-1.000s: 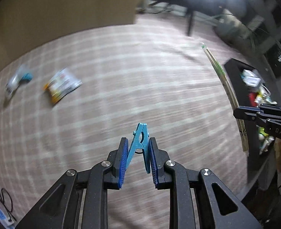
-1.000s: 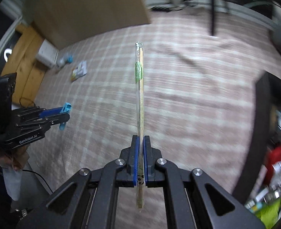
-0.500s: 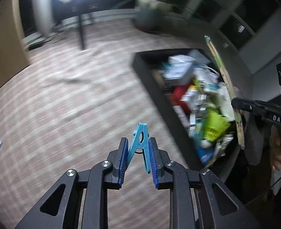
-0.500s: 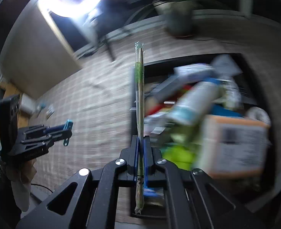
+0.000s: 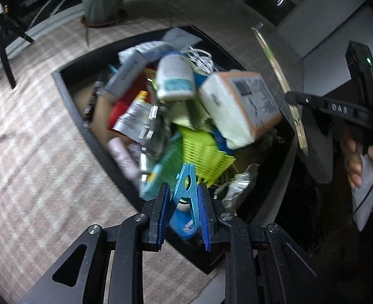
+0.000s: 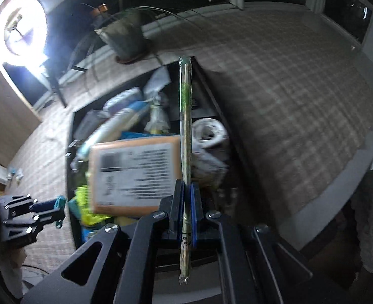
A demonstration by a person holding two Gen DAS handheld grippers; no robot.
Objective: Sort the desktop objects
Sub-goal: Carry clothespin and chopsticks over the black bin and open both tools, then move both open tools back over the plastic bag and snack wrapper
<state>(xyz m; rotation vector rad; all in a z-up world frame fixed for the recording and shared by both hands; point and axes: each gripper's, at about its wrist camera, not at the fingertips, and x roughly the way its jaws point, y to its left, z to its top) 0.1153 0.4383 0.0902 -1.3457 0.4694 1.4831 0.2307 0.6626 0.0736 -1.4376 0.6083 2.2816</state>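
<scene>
Left wrist view: left gripper point(image 5: 184, 202) fingers clamp a blue clothespin point(image 5: 185, 190), held over the near end of a black bin point(image 5: 70, 101) crammed with mixed items; the bin sits at the edge of the checked surface point(image 5: 34, 164).

Right wrist view: right gripper point(image 6: 185, 207) fingers pinched tight on wrapped chopsticks point(image 6: 186, 126), upright above the same bin point(image 6: 211, 96); orange-edged box point(image 6: 136, 172) lies on top.

Blue clothespin point(image 5: 185, 187) and wrapped chopsticks point(image 6: 185, 136) (both clamped).

Dim, fisheye-warped frames with dark corners; a glaring white ring lamp point(image 6: 19, 25) blows out upper left, and the cluttered black bin point(image 5: 67, 93) is motion-blurred.
</scene>
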